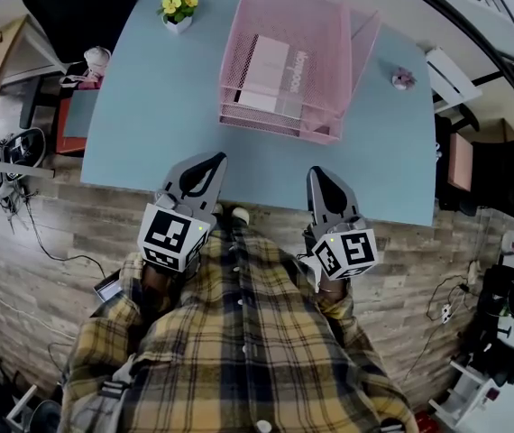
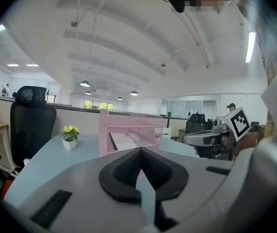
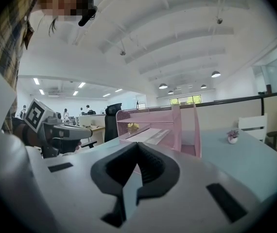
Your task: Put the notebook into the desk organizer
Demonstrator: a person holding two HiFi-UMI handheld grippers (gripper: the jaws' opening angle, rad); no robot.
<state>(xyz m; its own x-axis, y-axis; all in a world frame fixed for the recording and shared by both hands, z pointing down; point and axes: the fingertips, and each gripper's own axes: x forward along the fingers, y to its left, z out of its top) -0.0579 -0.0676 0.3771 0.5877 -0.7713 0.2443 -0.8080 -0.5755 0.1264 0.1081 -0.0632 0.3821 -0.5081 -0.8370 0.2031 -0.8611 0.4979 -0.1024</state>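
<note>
A pink mesh desk organizer (image 1: 329, 43) stands at the far middle of the light blue table (image 1: 149, 124). The pink-and-white notebook (image 1: 270, 66) lies flat inside its upper tray. The left gripper view also shows the notebook (image 2: 129, 141) in the organizer (image 2: 104, 130), and the right gripper view shows the organizer (image 3: 187, 125) ahead. My left gripper (image 1: 218, 159) hovers at the table's near edge, jaws shut and empty. My right gripper (image 1: 316, 172) is beside it, also shut with nothing held. Both point toward the organizer, well short of it.
A small pot of yellow flowers (image 1: 178, 9) sits at the table's far left, a tiny purple plant (image 1: 403, 78) at the far right. A black office chair (image 1: 77, 7) stands beyond the left corner, a white chair (image 1: 451, 75) to the right. The person's plaid shirt fills the foreground.
</note>
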